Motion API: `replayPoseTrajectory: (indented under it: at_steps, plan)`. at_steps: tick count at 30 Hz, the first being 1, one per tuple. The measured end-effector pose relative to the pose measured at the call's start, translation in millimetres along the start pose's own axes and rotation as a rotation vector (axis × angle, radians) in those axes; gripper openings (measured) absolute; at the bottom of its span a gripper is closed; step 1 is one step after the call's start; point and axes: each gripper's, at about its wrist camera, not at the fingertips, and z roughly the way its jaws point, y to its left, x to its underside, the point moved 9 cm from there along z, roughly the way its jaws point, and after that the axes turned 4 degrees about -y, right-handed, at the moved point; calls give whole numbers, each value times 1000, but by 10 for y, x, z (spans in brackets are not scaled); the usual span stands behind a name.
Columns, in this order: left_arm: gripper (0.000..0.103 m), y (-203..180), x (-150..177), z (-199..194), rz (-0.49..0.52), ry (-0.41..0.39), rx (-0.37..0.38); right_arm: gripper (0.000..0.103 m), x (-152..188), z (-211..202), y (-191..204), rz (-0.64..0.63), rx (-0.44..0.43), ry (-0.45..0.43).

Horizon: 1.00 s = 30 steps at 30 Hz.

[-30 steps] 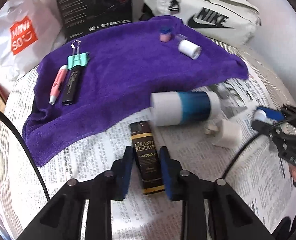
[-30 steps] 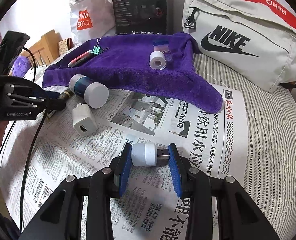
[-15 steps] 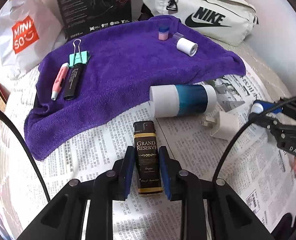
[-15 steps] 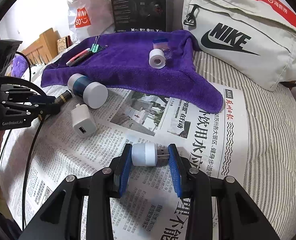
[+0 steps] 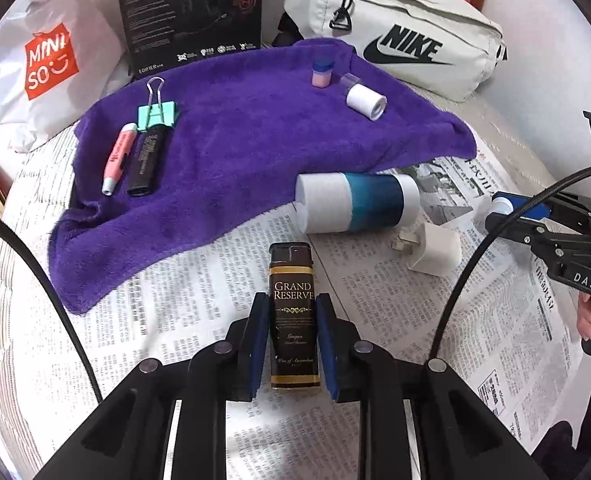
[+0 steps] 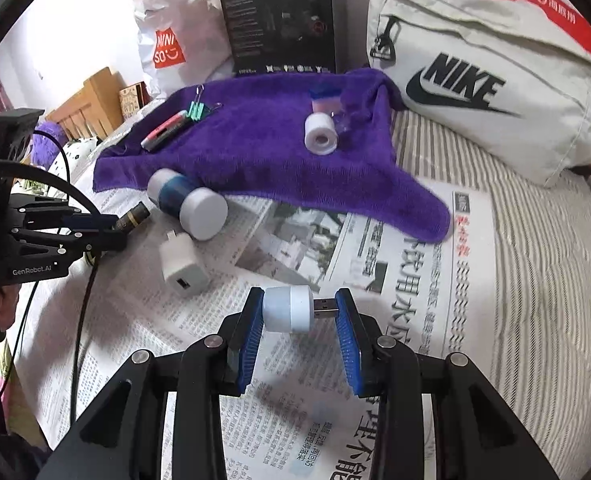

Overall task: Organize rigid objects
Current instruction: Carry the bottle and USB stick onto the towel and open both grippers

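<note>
My left gripper (image 5: 291,336) is shut on a black "Grand Reserve" lighter (image 5: 293,312), held over the newspaper. My right gripper (image 6: 300,322) is shut on a small white USB night light (image 6: 291,308), its plug pointing right. A purple towel (image 5: 235,152) lies beyond; on it are a pink pen (image 5: 118,156), a black marker (image 5: 145,160), a green binder clip (image 5: 157,114), a small pink bottle (image 5: 321,74) and a white roll (image 5: 365,101). A white and blue cylinder (image 5: 357,208) and a white charger (image 5: 435,250) lie on the newspaper.
Newspaper (image 6: 375,280) covers a striped bed. A white Nike bag (image 6: 487,80), a black box (image 6: 279,20) and a Miniso bag (image 6: 167,40) stand behind the towel. A black cable (image 5: 475,260) crosses the right side of the left wrist view.
My left gripper has closed on the lighter, which was loose between open jaws a second ago. My right gripper has lifted a little with the night light.
</note>
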Motion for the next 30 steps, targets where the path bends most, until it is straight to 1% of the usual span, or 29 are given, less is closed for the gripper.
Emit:
replayPoseTrajectory:
  at_steps: [2,9,13,17,20,22,26,30]
  plan:
    - [23,31,-19,-42,-4,-5,12,36,-62,-29,19,-4,-11,-9]
    - [23,180,-118,-150,-22,-31,9,36,-289,-55,71,-22,-22,-31]
    - [23,235,-198,-201,-21,-51,6,36,-418,-40,83,-14,-34,-39]
    - [23,276,-278,-248,-21,-65,18,36,-585,-49,85,-3,-52,-62]
    - [23,321,-387,-276,-13,-76,5,36,-745,-12,61,-7,-43,-74]
    - [23,351,-470,-283,-13,-88,9,36,-823,47,31,-8,-35,-73]
    - [23,424,-599,-218,-26,-88,15,36,-932,268,-96,10,-6,-42]
    - [23,494,-703,-109,-30,-77,22,36,-996,507,-195,24,23,9]
